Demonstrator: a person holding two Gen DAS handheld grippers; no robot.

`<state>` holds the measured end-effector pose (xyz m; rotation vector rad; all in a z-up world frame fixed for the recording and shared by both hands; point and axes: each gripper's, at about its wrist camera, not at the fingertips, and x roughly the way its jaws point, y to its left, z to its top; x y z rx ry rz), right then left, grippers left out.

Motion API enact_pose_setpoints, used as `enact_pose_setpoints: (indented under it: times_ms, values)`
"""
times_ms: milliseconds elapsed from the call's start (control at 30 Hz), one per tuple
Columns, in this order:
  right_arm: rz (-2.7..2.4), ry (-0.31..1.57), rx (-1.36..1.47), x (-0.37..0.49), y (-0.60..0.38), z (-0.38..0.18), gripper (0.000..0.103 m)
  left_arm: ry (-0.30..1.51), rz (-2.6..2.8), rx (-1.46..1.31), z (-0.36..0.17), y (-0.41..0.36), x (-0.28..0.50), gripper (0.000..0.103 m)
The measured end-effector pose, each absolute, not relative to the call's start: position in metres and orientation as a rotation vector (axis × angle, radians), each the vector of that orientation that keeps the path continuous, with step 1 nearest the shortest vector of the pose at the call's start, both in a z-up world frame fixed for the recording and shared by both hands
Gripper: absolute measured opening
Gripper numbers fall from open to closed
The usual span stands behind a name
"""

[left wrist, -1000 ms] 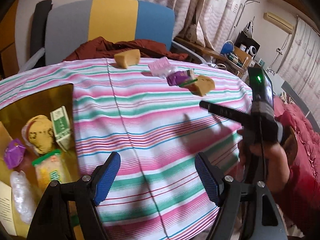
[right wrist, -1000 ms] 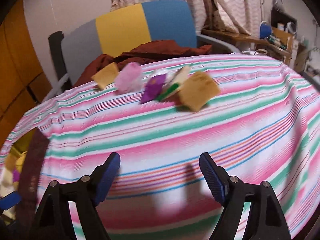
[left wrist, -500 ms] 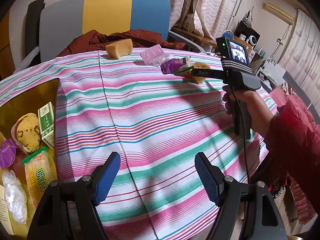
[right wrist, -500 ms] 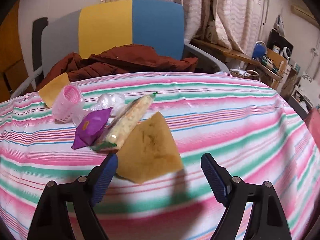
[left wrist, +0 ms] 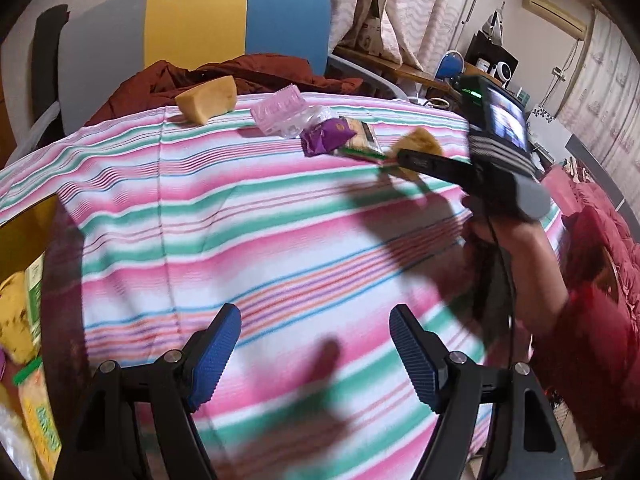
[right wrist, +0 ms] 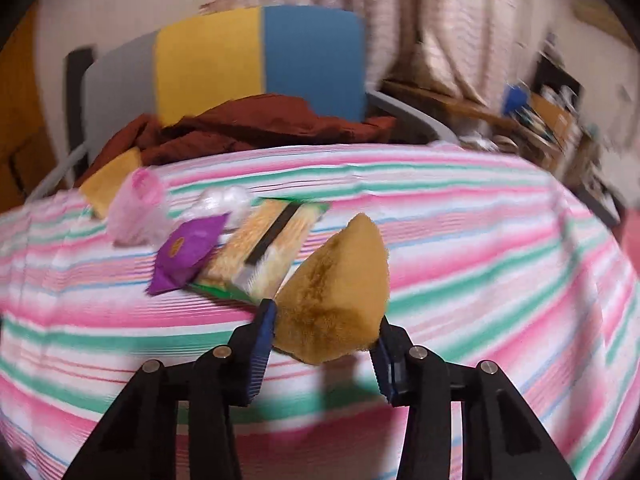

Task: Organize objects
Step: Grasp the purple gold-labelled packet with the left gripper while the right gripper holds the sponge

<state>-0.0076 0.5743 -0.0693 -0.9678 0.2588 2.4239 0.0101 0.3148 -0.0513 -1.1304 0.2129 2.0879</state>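
The tan sponge wedge is sitting between the pads of the right tongs, which are closing on it, both blue pads already pressing against its lower sides (its pointed end is sticking up and away from the camera). It is lying at the near edge of a small cluster on the tabletop, which is covered with a cloth striped in pink, green and white. Just beside it, to the left in the right wrist view, a clear packet of pale crackers with a green edge is lying, and a purple sachet is overlapping that packet's left side. Farther back a pink ribbed plastic piece and a crumpled clear wrapper are resting, and a second yellow sponge block is sitting near the far left rim of the tabletop.

The left tongs are hanging wide open over bare cloth, with nothing between their blue pads. In that view a hand in a red sleeve is holding the right tool out over the cluster. At the left edge a gold-lined box is holding several packaged snacks, blurred here. Behind the tabletop a chair with grey, yellow and blue panels is standing, with a rust-brown garment draped over it
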Motion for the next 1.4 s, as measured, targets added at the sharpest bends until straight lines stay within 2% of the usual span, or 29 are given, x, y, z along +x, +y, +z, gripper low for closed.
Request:
enact_pose_setpoints:
  times_ms: [267, 467, 600, 1133, 1233, 1300, 1400]
  values:
    - [2.24, 0.495, -0.779, 0.044, 0.598, -0.067, 0.045, 0.189, 2.099, -1.122, -0.053, 0.36, -0.03, 0.078]
    - [2.23, 0.684, -0.784, 0.054, 0.622, -0.082, 0.045, 0.129, 2.083, -1.161, -0.059, 0.41, -0.07, 0.078]
    - [2.225, 0.662, -0.786, 0.051, 0.619, -0.083, 0.045, 0.066, 2.068, -1.185, -0.061, 0.437, -0.094, 0.079]
    - [2.229, 0.671, -0.762, 0.052, 0.62, -0.088, 0.045, 0.15, 2.15, -1.128, -0.084, 0.481, -0.134, 0.079]
    - [2.229, 0.67, -0.759, 0.052, 0.62, -0.088, 0.045, 0.139, 2.133, -1.104, -0.084, 0.48, -0.133, 0.077]
    - [2.229, 0.669, -0.757, 0.051, 0.62, -0.088, 0.045, 0.086, 2.116, -1.102, -0.085, 0.476, -0.137, 0.067]
    - [2.224, 0.66, -0.76, 0.051, 0.62, -0.088, 0.044, 0.003, 2.104, -1.099, -0.087, 0.465, -0.141, 0.061]
